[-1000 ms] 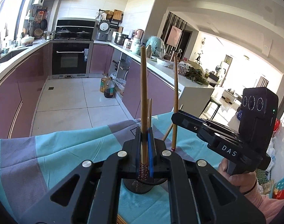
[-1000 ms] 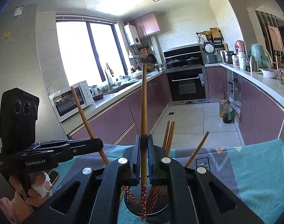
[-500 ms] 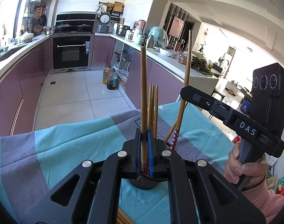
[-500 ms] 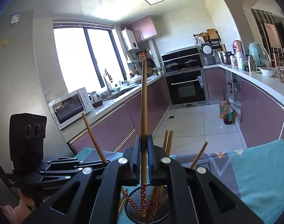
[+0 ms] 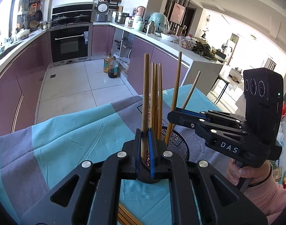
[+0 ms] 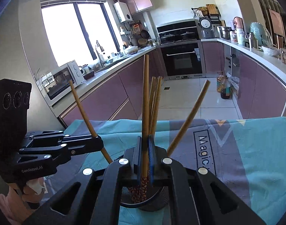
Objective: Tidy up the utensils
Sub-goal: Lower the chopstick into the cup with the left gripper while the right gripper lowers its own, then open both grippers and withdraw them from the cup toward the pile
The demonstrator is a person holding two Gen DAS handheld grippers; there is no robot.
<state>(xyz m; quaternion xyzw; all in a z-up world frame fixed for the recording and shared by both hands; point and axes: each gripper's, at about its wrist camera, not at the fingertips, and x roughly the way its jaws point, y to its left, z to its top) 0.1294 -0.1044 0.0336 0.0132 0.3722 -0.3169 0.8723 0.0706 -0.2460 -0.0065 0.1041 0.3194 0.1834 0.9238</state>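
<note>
Standing below both grippers on the cloth [image 5: 71,131]: mesh cup [image 5: 177,147], chopsticks inside. Pinching one chopstick [image 5: 145,101] low on its shaft: left gripper [image 5: 145,150]. Pinching another chopstick [image 6: 145,112] likewise: right gripper [image 6: 145,159]. Probably handling light, stiff, smooth; gripping near the patterned end.

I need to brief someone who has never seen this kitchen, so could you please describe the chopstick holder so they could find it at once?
Look at the table with the teal and grey cloth. Near its front edge stands the chopstick holder, a black wire-mesh cup holding several wooden chopsticks upright. It is the only container on the cloth.
</note>
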